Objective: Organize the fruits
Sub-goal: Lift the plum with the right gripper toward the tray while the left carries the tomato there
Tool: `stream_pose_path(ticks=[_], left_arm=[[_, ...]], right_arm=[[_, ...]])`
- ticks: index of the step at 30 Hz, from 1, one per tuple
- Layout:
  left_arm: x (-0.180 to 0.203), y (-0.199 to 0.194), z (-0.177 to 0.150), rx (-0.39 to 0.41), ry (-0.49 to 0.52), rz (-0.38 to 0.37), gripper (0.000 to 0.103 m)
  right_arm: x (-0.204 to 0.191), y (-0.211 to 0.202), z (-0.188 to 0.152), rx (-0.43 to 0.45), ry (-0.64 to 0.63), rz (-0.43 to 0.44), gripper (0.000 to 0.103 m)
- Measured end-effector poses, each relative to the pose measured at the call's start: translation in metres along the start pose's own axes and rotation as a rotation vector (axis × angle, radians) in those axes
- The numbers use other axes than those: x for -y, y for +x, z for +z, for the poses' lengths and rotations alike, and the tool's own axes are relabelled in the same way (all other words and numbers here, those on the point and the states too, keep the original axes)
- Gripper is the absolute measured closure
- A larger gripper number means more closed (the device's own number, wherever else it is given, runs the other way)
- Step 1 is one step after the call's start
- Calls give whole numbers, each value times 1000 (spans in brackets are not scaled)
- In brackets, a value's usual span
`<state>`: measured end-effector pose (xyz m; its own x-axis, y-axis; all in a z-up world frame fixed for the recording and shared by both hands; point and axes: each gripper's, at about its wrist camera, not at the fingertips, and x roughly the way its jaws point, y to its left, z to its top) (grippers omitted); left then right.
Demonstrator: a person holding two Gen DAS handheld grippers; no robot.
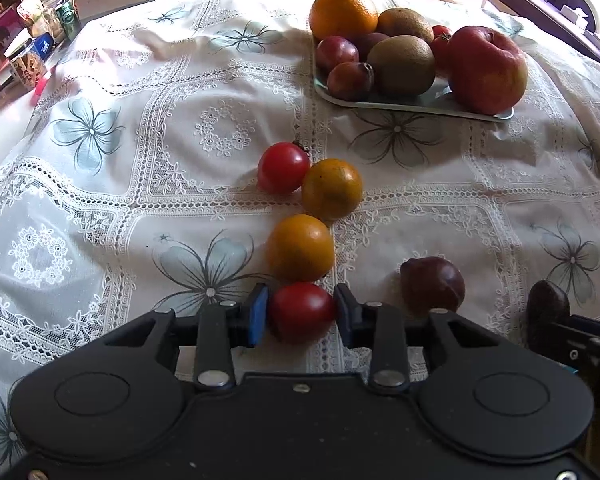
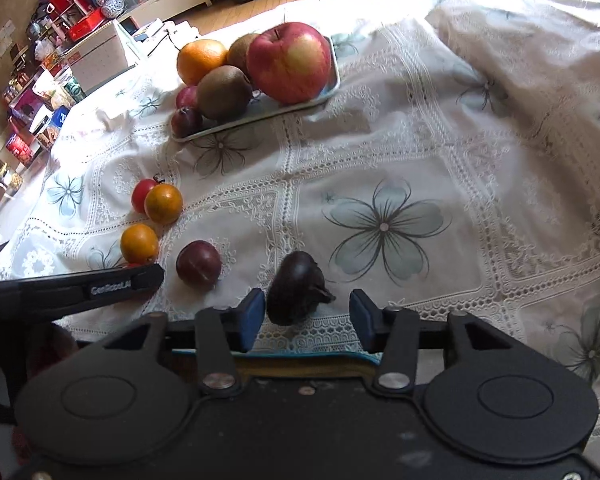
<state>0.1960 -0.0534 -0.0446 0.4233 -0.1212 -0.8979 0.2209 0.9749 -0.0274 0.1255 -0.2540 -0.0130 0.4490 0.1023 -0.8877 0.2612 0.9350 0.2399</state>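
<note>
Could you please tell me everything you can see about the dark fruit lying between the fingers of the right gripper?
The dark fruit is nearly black, matte, elongated and rounded, with a shrivelled tip pointing right. It lies on the lace tablecloth, apart from the tray. The right gripper straddles it with jaws open: the fruit sits close to the left pad, perhaps touching, with a clear gap to the right one. A purple plum lies to its left, not touching. The left wrist view shows it at the edge.

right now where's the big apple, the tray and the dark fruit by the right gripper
apple [image 2: 289, 62], right wrist view, middle of its red skin
tray [image 1: 420, 107], left wrist view, near rim
dark fruit [image 2: 294, 290], right wrist view, middle
</note>
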Motion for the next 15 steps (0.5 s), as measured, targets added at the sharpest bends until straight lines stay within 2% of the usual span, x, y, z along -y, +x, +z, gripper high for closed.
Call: stream_pose_path(ticks=[8, 9, 10, 15], left_arm=[[-3, -24, -1, 17, -14, 2, 59], [-3, -28, -2, 20, -17, 1, 59], [-3, -32, -2, 23, -19, -1, 59], [-7, -62, -9, 38, -42, -13, 59]], right_arm=[[-8, 12, -2, 20, -8, -13, 53], [-10, 13, -1, 22, -18, -19, 55], [-11, 12, -1, 26, -28, -14, 65], [-17, -1, -3, 78, -65, -46, 65]])
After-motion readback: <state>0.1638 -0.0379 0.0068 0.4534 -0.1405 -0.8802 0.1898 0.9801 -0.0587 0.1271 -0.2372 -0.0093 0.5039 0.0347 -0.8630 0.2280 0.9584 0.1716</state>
